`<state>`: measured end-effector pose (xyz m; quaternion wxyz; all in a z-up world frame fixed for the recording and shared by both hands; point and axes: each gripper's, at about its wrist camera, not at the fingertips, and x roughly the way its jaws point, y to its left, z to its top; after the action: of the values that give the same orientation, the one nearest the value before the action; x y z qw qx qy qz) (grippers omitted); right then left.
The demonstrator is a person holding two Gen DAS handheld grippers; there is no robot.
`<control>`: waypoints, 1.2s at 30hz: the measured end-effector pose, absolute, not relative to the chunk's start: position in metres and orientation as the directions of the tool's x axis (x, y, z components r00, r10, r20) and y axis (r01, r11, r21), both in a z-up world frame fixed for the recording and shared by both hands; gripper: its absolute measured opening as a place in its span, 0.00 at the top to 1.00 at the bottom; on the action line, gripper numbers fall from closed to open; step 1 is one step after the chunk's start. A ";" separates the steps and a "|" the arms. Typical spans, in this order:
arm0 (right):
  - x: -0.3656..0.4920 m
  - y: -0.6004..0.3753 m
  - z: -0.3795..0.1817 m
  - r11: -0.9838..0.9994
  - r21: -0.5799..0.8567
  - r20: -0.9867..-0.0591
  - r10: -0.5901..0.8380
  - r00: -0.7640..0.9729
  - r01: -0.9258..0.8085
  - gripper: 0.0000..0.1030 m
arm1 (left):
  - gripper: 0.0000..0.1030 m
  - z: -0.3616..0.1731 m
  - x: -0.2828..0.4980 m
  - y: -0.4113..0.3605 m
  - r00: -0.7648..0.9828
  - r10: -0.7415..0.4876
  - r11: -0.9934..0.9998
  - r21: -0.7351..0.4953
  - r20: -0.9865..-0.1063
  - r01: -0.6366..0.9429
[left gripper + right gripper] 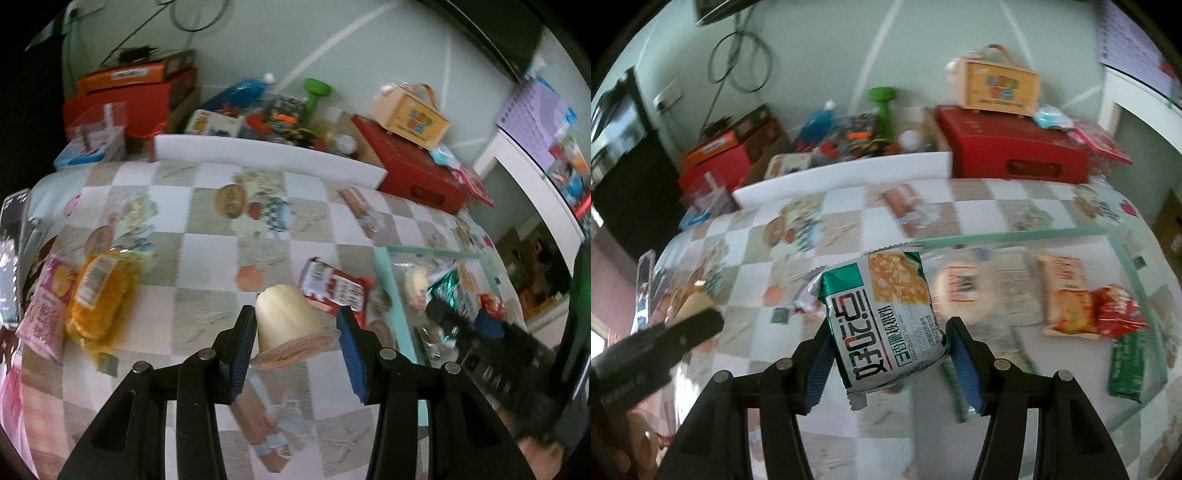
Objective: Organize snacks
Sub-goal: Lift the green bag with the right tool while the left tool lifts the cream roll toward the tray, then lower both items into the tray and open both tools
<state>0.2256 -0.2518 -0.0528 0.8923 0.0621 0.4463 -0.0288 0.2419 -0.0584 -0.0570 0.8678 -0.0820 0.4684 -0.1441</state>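
Observation:
My left gripper (297, 349) is shut on a cream pudding cup (290, 323), held on its side above the checked tablecloth. My right gripper (886, 363) is shut on a green and white biscuit packet (886, 317) and holds it up near the left edge of a clear glass tray (1015, 234). The tray holds several snack packets (1071, 299). In the left wrist view the tray (384, 280) is at the right, with the right gripper (480, 332) over it. A red snack packet (334, 286) lies beside the tray. A yellow packet (98, 295) and a pink packet (44, 314) lie at the left.
A white foam strip (266, 158) crosses the back of the table. Behind it stand red boxes (417, 173), a small cardboard carry box (410, 114), a green dumbbell (314, 96) and assorted clutter. A white shelf unit (535, 177) stands at the right.

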 end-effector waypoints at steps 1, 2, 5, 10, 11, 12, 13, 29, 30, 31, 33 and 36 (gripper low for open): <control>0.225 -0.259 -0.052 0.988 0.086 -0.799 -0.007 0.602 0.126 0.40 | 0.55 -0.057 0.241 -0.065 0.517 -0.331 0.944 -0.271 -0.789 0.190; 0.224 -0.269 -0.050 0.985 0.088 -0.796 -0.021 0.604 0.151 0.40 | 0.55 -0.056 0.240 -0.069 0.516 -0.335 0.942 -0.269 -0.789 0.200; 0.219 -0.296 -0.045 0.972 0.098 -0.789 -0.056 0.611 0.215 0.40 | 0.55 -0.055 0.237 -0.084 0.511 -0.349 0.935 -0.258 -0.786 0.242; 0.208 -0.341 -0.038 0.941 0.107 -0.781 -0.121 0.613 0.322 0.40 | 0.55 -0.057 0.234 -0.110 0.484 -0.377 0.919 -0.255 -0.790 0.300; 0.205 -0.352 -0.038 0.932 0.112 -0.780 -0.132 0.611 0.344 0.40 | 0.55 -0.058 0.233 -0.115 0.479 -0.382 0.916 -0.256 -0.790 0.309; 0.203 -0.359 -0.038 0.926 0.115 -0.780 -0.140 0.610 0.360 0.40 | 0.55 -0.058 0.233 -0.120 0.474 -0.388 0.912 -0.256 -0.791 0.319; 0.201 -0.366 -0.037 0.920 0.118 -0.779 -0.148 0.609 0.374 0.40 | 0.55 -0.058 0.232 -0.126 0.468 -0.392 0.909 -0.254 -0.792 0.331; 0.167 -0.463 -0.049 0.793 0.185 -0.790 -0.231 0.567 0.581 0.40 | 0.55 -0.071 0.227 -0.245 0.357 -0.454 0.824 -0.232 -0.816 0.517; 0.168 -0.464 -0.052 0.793 0.192 -0.793 -0.222 0.567 0.578 0.40 | 0.55 -0.073 0.227 -0.250 0.355 -0.450 0.822 -0.226 -0.820 0.522; 0.169 -0.464 -0.054 0.795 0.194 -0.795 -0.215 0.567 0.575 0.40 | 0.55 -0.074 0.228 -0.257 0.351 -0.445 0.820 -0.217 -0.824 0.530; 0.170 -0.464 -0.057 0.797 0.196 -0.799 -0.207 0.564 0.571 0.40 | 0.55 -0.077 0.229 -0.264 0.346 -0.441 0.816 -0.210 -0.828 0.538; 0.169 -0.467 -0.061 0.790 0.204 -0.803 -0.202 0.560 0.578 0.40 | 0.55 -0.081 0.231 -0.274 0.339 -0.432 0.814 -0.199 -0.836 0.545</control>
<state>0.1695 -0.4673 -0.0608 0.8530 0.2295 0.4093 -0.2286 0.2308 -0.2745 -0.0812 0.8163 0.0578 0.4907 -0.2993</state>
